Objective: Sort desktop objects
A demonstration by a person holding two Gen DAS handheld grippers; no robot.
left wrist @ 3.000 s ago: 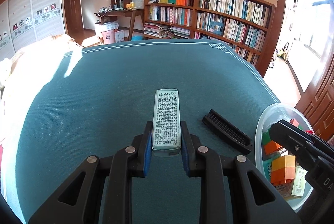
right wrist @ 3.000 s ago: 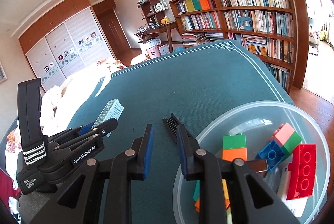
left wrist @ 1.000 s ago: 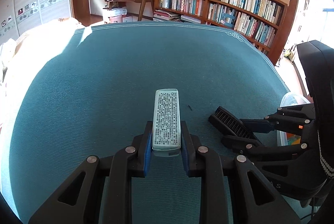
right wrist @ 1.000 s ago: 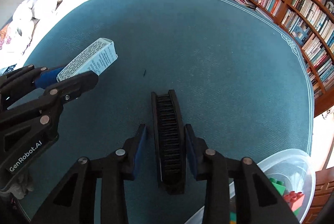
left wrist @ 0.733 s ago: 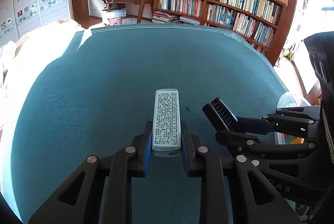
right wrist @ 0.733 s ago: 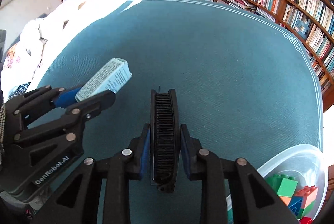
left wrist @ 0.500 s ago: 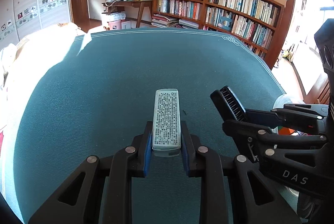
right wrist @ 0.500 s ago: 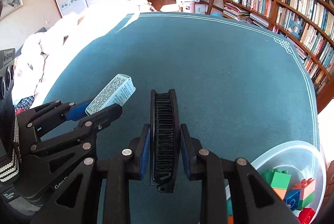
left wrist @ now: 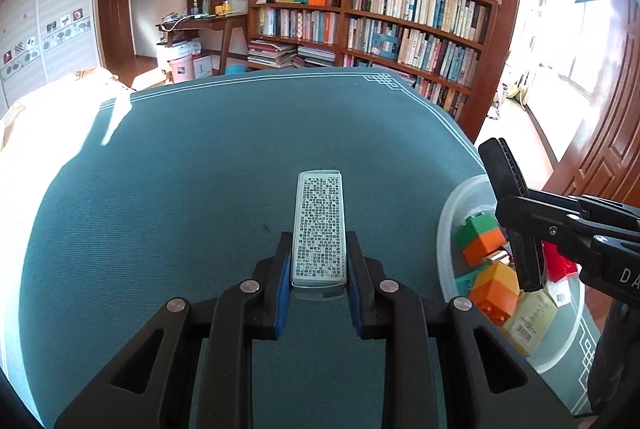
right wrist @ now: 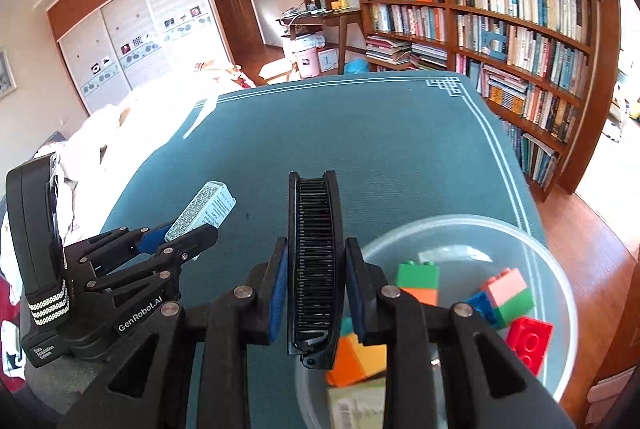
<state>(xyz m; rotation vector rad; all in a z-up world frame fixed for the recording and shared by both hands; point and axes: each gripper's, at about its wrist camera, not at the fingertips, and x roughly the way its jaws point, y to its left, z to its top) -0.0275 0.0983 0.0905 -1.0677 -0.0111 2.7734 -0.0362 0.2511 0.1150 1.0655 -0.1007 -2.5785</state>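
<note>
Bookshelves (left wrist: 400, 17) line the far wall behind a teal-covered worktop (left wrist: 200, 169) that fills the middle of both views, with sunlight spilling over its left edge. At the bottom centre of the left wrist view, the left tongs (left wrist: 319, 277) are closed on a small white box (left wrist: 319, 229) printed with fine text, which points straight ahead above the cloth. In the right wrist view the same box (right wrist: 204, 205) shows at centre left, sticking out of those tongs (right wrist: 176, 233). The right tongs (right wrist: 314, 293) at the bottom centre of that view are clamped on a black comb (right wrist: 314, 261), teeth facing the camera. The comb (left wrist: 514, 213) appears at the right edge of the left wrist view, held above a clear plastic bowl (left wrist: 444, 229). That bowl (right wrist: 552, 261) sits at the lower right of the right wrist view, near the worktop's corner, and holds coloured building bricks (right wrist: 508, 293) and a small printed packet (left wrist: 528, 317).
</note>
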